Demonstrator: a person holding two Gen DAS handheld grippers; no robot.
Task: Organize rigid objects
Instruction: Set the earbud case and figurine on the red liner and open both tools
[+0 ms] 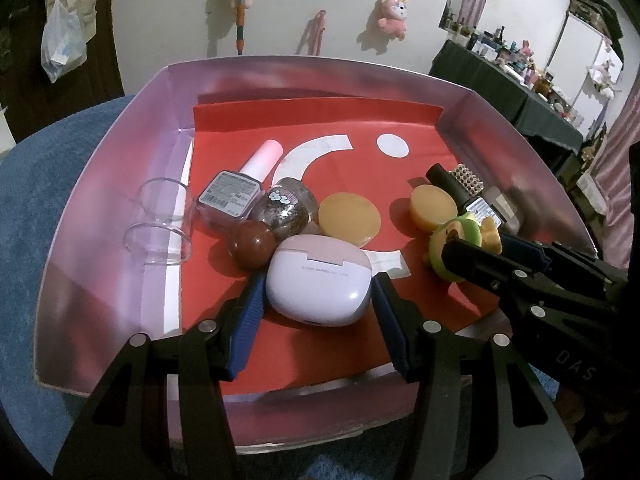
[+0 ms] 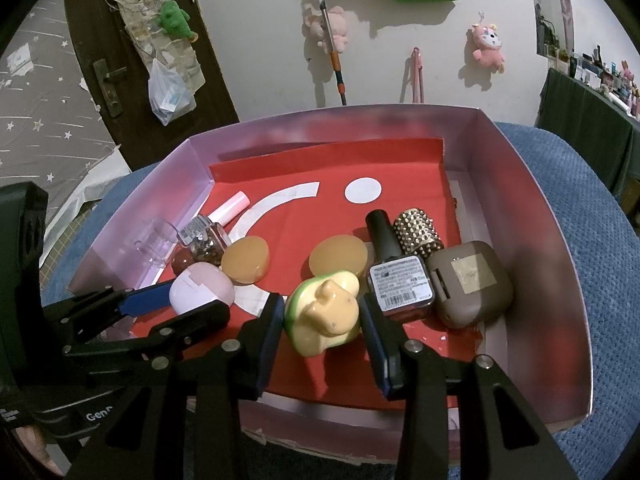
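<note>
Box (image 1: 120, 128) of small items on blue cloth | left gripper (image 1: 320, 280) is closed on pale earbud case (image 1: 316, 280), lower centre: smooth, rigid, light, best held across flat sides | right gripper (image 2: 322, 314) is clamped on glossy duck figurine (image 2: 324, 312), centre: slippery, possibly fragile.

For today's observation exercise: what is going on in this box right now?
A person is sorting small items in a pink box with two hand-held grippers. The left gripper has its fingers around a lilac earbud case. The right gripper is shut on a yellow-green toy figure. Nail polish bottles, amber discs and a brown case lie around them.
</note>
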